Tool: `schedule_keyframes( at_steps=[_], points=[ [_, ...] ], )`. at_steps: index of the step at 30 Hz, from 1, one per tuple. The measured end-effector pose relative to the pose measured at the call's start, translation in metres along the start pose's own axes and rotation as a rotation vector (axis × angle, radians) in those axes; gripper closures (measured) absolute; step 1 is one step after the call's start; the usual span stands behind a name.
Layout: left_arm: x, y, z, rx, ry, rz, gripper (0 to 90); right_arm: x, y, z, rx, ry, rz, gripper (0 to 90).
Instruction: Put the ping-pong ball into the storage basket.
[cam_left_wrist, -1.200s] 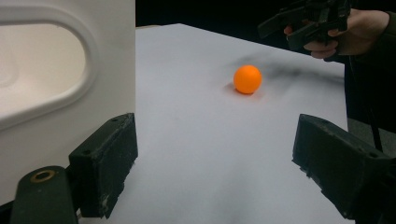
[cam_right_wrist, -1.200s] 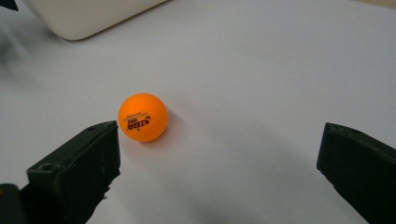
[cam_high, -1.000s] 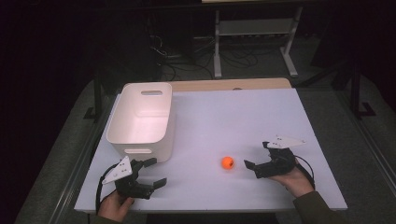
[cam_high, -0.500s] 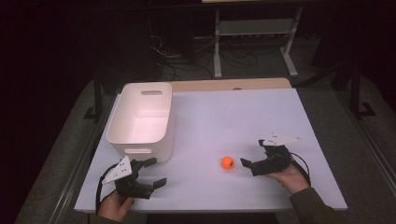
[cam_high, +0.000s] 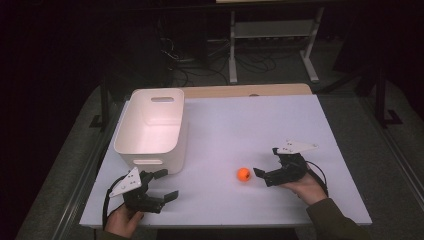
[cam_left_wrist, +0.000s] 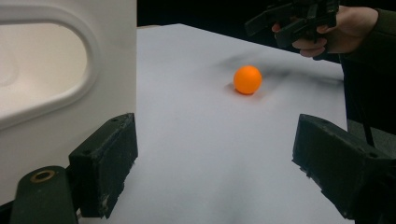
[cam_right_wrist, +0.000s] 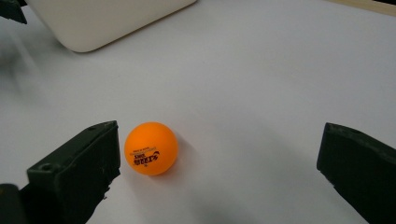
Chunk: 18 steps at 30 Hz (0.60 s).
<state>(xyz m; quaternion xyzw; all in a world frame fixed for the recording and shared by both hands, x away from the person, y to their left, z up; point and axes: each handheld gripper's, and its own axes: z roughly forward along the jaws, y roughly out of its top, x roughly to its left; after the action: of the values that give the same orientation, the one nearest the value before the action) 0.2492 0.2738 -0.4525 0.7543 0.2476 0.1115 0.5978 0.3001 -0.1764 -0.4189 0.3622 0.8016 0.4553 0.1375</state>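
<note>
Right gripper (cam_high: 261, 175), jaws wide open, sits low right of centre beside the ball (cam_high: 243, 174) to straddle it; left gripper (cam_high: 162, 187) waits open.

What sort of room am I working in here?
Likely a lab or test workspace: a white table holding a white bin and an orange ball, with cables and a metal rack in the dark behind.

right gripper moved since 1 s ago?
Yes. In the high view the right gripper has slid left along the table toward the orange ball, which stayed put. Its open jaws now nearly reach the ball; the white bin hasn't shifted.
</note>
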Motion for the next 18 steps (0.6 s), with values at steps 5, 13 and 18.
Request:
schedule_keyframes(
  at_steps=[5,13,18],
  points=[
    [0.0001,0.0,0.0,-0.001,-0.001,0.0,13.9,0.0008,0.0027,0.0035,-0.001,0.005,-0.002,0.0],
    [0.0001,0.0,-0.0001,0.0,-0.001,0.0,13.9,0.0022,0.0059,0.0081,0.001,0.013,-0.009,0.0],
    [0.0,0.0,0.0,0.0,-0.001,0.001,13.9,0.0031,0.0088,0.0102,-0.002,0.017,-0.013,0.0]
  ],
)
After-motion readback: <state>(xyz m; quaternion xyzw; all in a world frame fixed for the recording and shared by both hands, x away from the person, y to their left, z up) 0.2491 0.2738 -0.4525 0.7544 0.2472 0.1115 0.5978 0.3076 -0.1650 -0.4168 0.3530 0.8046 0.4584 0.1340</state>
